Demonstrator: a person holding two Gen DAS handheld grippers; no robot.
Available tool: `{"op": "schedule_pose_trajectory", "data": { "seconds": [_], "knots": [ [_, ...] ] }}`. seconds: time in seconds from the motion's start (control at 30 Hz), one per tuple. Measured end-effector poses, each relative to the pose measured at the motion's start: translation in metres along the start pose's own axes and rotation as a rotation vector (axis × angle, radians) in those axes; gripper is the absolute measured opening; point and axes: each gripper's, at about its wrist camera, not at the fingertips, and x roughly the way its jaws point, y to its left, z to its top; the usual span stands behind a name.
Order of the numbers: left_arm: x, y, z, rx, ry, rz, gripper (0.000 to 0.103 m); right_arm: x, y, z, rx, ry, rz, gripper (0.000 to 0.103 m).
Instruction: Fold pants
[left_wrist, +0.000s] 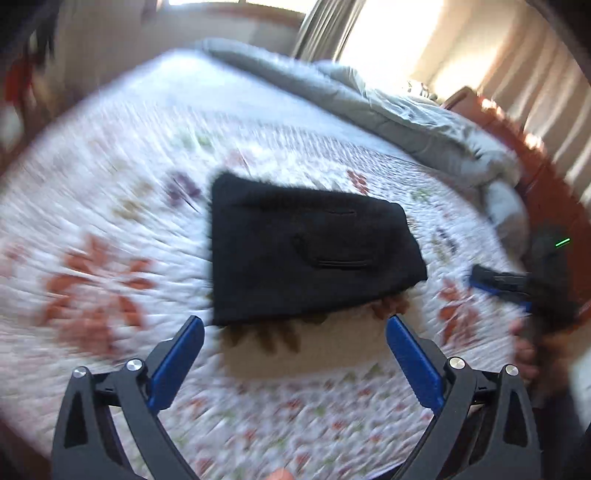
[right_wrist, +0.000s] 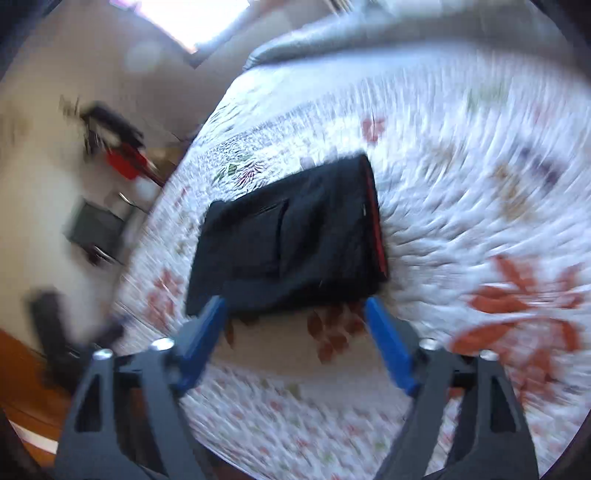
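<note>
Folded black fabric pants (left_wrist: 306, 254) on floral quilted bed (left_wrist: 110, 206), just ahead of both grippers; jaws apart, empty; right gripper (right_wrist: 295, 314) nearer.

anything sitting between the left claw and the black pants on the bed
Nothing visible does. The left claw is open just short of the near edge of the folded black pants, with only bare floral quilt between them. The right claw is open at the same bundle, also unobstructed.
</note>
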Motion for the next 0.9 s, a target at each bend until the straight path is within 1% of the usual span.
{"op": "schedule_pose_trajectory", "data": {
  "seconds": [0.03, 0.07, 0.1, 0.13, 0.17, 0.2, 0.23, 0.27, 0.33, 0.37, 0.43, 0.5, 0.57, 0.63, 0.73, 0.9],
  "knots": [
    [-0.019, -0.011, -0.008, 0.024, -0.028, 0.038, 0.099, -0.024, 0.02, -0.014, -0.041, -0.04, -0.066, 0.095],
    [-0.038, -0.021, -0.016, 0.036, -0.053, 0.069, 0.099, -0.04, 0.035, -0.024, -0.057, -0.066, -0.095, 0.099],
    [-0.059, -0.031, -0.025, 0.04, -0.076, 0.099, 0.099, -0.056, 0.048, -0.036, -0.064, -0.082, -0.115, 0.1],
    [-0.076, -0.041, -0.035, 0.043, -0.085, 0.133, 0.099, -0.076, 0.061, -0.051, -0.053, -0.099, -0.135, 0.1],
    [-0.087, -0.045, -0.039, 0.04, -0.093, 0.165, 0.099, -0.084, 0.073, -0.057, -0.036, -0.11, -0.15, 0.1],
    [-0.103, -0.052, -0.045, 0.033, -0.105, 0.214, 0.099, -0.1, 0.082, -0.069, -0.01, -0.129, -0.177, 0.1],
    [-0.117, -0.058, -0.05, 0.03, -0.116, 0.24, 0.099, -0.107, 0.088, -0.07, -0.004, -0.14, -0.189, 0.1],
    [-0.13, -0.062, -0.054, 0.031, -0.13, 0.247, 0.099, -0.124, 0.1, -0.082, -0.024, -0.16, -0.201, 0.1],
    [-0.158, -0.069, -0.062, 0.024, -0.155, 0.27, 0.099, -0.148, 0.123, -0.097, -0.097, -0.226, -0.264, 0.1],
    [-0.171, -0.069, -0.065, 0.022, -0.168, 0.274, 0.099, -0.157, 0.134, -0.102, -0.122, -0.242, -0.295, 0.1],
    [-0.196, -0.07, -0.073, 0.022, -0.179, 0.259, 0.099, -0.172, 0.146, -0.11, -0.148, -0.257, -0.322, 0.1],
    [-0.217, -0.069, -0.08, 0.009, -0.172, 0.204, 0.099, -0.194, 0.16, -0.121, -0.147, -0.279, -0.314, 0.1],
    [-0.234, -0.069, -0.087, -0.011, -0.176, 0.175, 0.099, -0.209, 0.175, -0.131, -0.165, -0.294, -0.343, 0.1],
    [-0.249, -0.071, -0.092, -0.02, -0.177, 0.175, 0.099, -0.222, 0.188, -0.141, -0.175, -0.311, -0.358, 0.1],
    [-0.265, -0.079, -0.1, -0.014, -0.193, 0.179, 0.099, -0.233, 0.202, -0.154, -0.193, -0.304, -0.354, 0.1],
    [-0.281, -0.088, -0.11, -0.012, -0.221, 0.18, 0.099, -0.241, 0.212, -0.167, -0.204, -0.296, -0.367, 0.1]
  ]
}}
